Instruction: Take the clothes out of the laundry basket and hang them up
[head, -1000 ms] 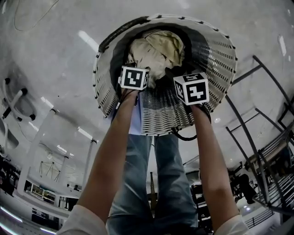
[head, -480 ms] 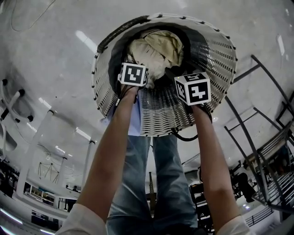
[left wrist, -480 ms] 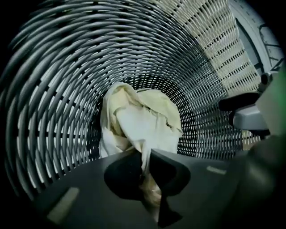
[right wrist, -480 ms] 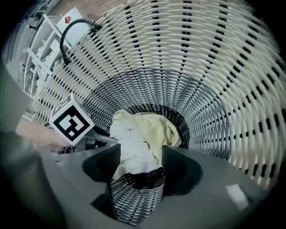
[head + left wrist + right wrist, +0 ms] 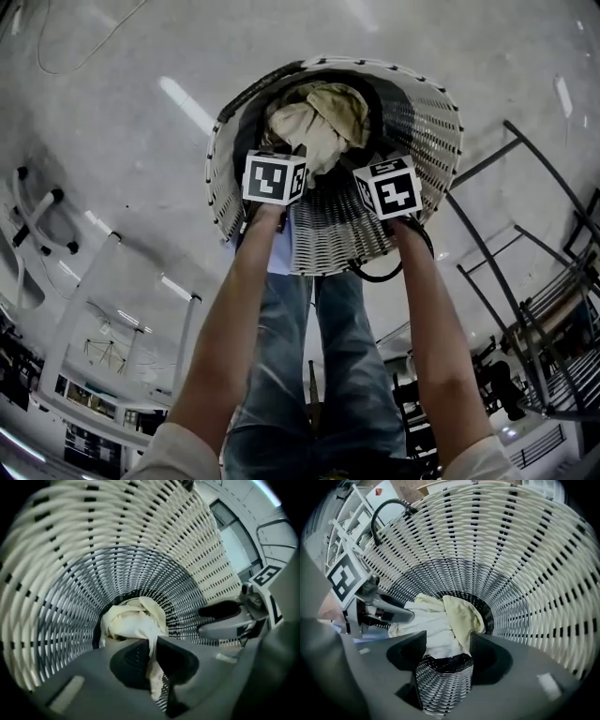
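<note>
The glossy grey floor (image 5: 112,141) carries the white woven laundry basket (image 5: 427,122), which stands directly in front of your legs (image 5: 309,375). A black metal rack (image 5: 553,309) stands on the floor off the basket's right side, apart from it. The cream clothes (image 5: 314,117) lie bunched on the basket's bottom, towards its far wall. Both of your grippers reach over the near rim into the basket, side by side and not touching.

Left gripper (image 5: 151,641): the jaws are closed down to a narrow slot and pinch a strip of the cream clothes. The strip runs from the bundle through the slot and out below it.

Right gripper (image 5: 448,637): the jaws are spread wide and grip nothing. The bundle's near edge sits level with their tips, and the woven basket wall shows through the gap.

A black loop handle (image 5: 389,506) stands at the basket's rim.
</note>
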Demonstrator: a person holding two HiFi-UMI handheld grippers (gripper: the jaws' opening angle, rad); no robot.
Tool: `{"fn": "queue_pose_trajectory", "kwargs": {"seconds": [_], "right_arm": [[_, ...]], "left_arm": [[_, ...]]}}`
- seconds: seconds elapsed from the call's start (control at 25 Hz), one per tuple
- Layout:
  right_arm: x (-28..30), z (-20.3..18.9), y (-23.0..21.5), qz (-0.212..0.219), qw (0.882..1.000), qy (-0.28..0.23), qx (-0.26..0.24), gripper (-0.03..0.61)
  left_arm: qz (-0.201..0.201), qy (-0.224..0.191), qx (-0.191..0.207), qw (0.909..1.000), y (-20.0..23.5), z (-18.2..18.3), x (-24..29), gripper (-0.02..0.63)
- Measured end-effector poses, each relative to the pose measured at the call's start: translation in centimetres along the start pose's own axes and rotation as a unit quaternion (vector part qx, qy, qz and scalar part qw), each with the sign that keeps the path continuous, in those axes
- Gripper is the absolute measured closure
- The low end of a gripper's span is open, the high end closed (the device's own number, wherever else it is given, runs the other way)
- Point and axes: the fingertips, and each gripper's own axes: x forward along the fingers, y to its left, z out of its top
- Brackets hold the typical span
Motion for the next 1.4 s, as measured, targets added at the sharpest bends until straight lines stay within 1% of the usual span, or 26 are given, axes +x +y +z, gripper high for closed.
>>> {"fn": "queue_pose_trajectory", "kwargs": {"seconds": [0.08,0.2,0.36,0.48,0.6,0.68,0.76,0.92,1.2,1.32,1.4], "right_arm": [[-0.3,-0.2,0.0,-0.001,1.0,0.005,0.001,0.262],[-0.3,-0.3,0.6,-0.006,1.0,0.006,-0.018,0.264],[-0.3,-0.9,1.3,-0.006,0.999,0.016,-0.035,0.262],[-0.5,-0.9,1.8,-0.005,0.998,0.017,-0.053,0.262],[-0.1,-1.0,2.8,0.007,0.997,0.024,-0.079,0.261],[0.4,-1.4,3.6,0.016,0.993,0.036,-0.11,0.244],[0.8,-1.7,4.1,0.015,0.989,0.042,-0.141,0.244],[1.7,-1.5,4.8,0.011,0.987,0.032,-0.156,0.245],[4.1,-1.3,5.9,0.015,0.985,0.032,-0.167,0.242],[5.1,-1.7,5.6,0.005,0.983,0.037,-0.18,0.227],[5.5,-1.8,5.1,-0.011,0.98,0.036,-0.197,0.232]], "left_arm": [[-0.007,-0.011,0.001,0.9999,-1.0,0.5,-1.4,0.591],[-0.013,-0.033,0.005,0.9994,-1.5,1.4,-3.6,0.591],[-0.023,-0.063,-0.007,0.9977,-1.7,2.5,-5.8,0.591],[-0.03,-0.079,-0.008,0.9964,-2.3,3.4,-7.4,0.591],[-0.038,-0.101,-0.008,0.9941,-2.9,4.4,-9.2,0.592],[-0.045,-0.117,-0.011,0.9921,-3.4,5.2,-10.5,0.592],[-0.051,-0.132,-0.009,0.9899,-3.9,6.0,-11.6,0.592],[-0.063,-0.158,-0.008,0.9854,-4.4,7.1,-13.8,0.592],[-0.094,-0.181,-0.016,0.9788,-4.8,7.6,-16.9,0.592],[-0.104,-0.186,-0.026,0.9766,-5.0,7.4,-18.0,0.592],[-0.107,-0.185,-0.022,0.9766,-5.2,7.0,-18.7,0.592]]}}
